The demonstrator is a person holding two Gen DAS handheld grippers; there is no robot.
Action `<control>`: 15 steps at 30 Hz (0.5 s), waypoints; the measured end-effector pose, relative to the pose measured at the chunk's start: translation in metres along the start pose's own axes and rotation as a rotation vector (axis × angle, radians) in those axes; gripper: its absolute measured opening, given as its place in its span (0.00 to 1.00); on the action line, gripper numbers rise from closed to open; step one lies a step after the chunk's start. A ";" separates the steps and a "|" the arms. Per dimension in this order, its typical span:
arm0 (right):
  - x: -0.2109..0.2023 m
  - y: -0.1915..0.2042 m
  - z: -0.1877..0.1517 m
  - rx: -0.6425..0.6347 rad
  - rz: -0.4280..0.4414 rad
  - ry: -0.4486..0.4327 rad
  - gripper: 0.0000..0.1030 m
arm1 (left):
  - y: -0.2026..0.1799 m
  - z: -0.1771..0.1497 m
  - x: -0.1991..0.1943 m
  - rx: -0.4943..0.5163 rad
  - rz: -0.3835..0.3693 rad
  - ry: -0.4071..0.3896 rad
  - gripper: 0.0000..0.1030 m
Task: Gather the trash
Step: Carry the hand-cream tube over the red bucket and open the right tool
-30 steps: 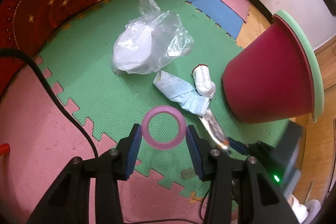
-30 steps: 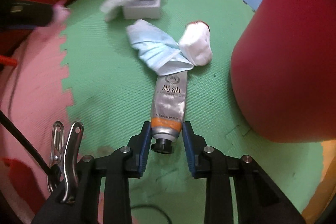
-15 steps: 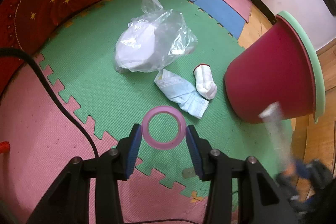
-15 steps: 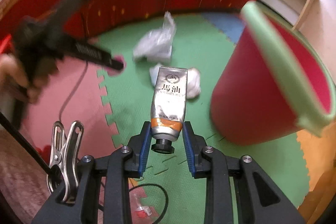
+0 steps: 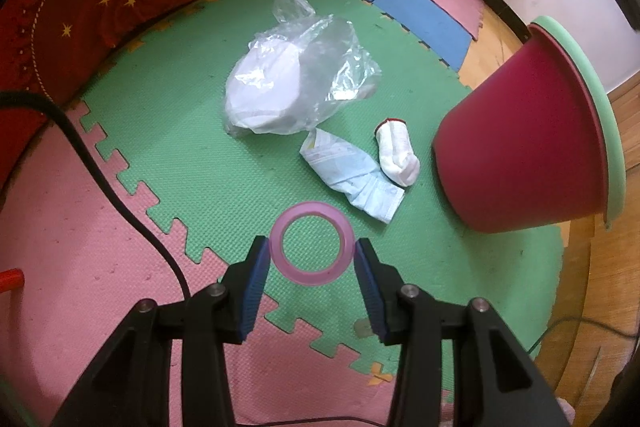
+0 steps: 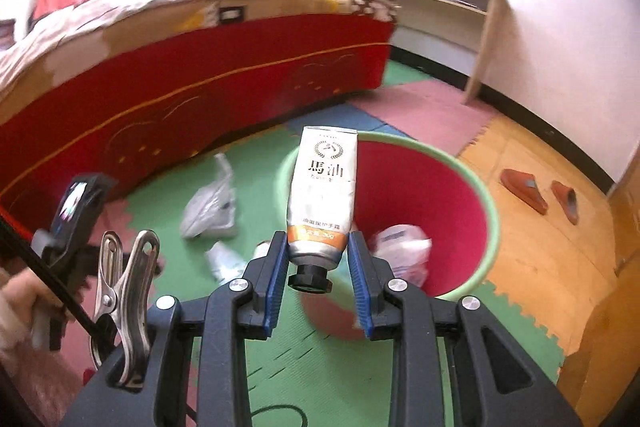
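My right gripper (image 6: 318, 259) is shut on a silver cream tube (image 6: 324, 195), cap toward the camera, held above the near rim of the red bin (image 6: 420, 195) with the green rim. White crumpled trash (image 6: 402, 247) lies inside the bin. My left gripper (image 5: 312, 257) is shut on a pink ring (image 5: 312, 243), held above the green mat. On the mat lie a clear plastic bag (image 5: 296, 83) with a white bundle, a pale blue face mask (image 5: 352, 175) and a white sock (image 5: 398, 151), left of the bin (image 5: 520, 147).
A red bed side (image 6: 192, 83) runs along the back. A wooden shelf (image 6: 452, 7) stands at the far wall, two orange slippers (image 6: 540, 191) lie on the wood floor. A black cable (image 5: 108, 187) crosses the pink mat. A person's hand (image 6: 20, 291) holds the other gripper.
My right gripper lifted the tube off the mat and rose until it looks down into the bin's mouth. The left gripper with the ring stayed put.
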State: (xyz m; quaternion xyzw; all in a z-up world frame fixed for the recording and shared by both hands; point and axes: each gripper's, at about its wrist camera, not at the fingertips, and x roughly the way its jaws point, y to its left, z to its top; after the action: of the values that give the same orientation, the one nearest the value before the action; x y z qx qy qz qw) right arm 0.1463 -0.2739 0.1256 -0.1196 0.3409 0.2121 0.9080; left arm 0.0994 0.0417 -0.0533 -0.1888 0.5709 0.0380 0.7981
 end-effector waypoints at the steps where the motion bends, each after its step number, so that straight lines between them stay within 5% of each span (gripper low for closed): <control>1: 0.005 -0.008 0.003 0.018 -0.024 0.005 0.30 | 0.000 0.000 0.000 0.001 0.002 0.000 0.44; 7: 0.035 -0.042 0.001 0.115 -0.101 0.047 0.30 | -0.001 0.000 0.001 0.005 0.012 0.002 0.44; 15: 0.045 -0.066 -0.016 0.219 -0.089 0.057 0.30 | -0.001 -0.001 0.002 0.011 0.020 0.002 0.44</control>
State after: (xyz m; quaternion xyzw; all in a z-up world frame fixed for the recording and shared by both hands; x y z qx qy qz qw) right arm 0.1984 -0.3244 0.0882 -0.0407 0.3821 0.1295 0.9141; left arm 0.0994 0.0398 -0.0546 -0.1785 0.5737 0.0428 0.7982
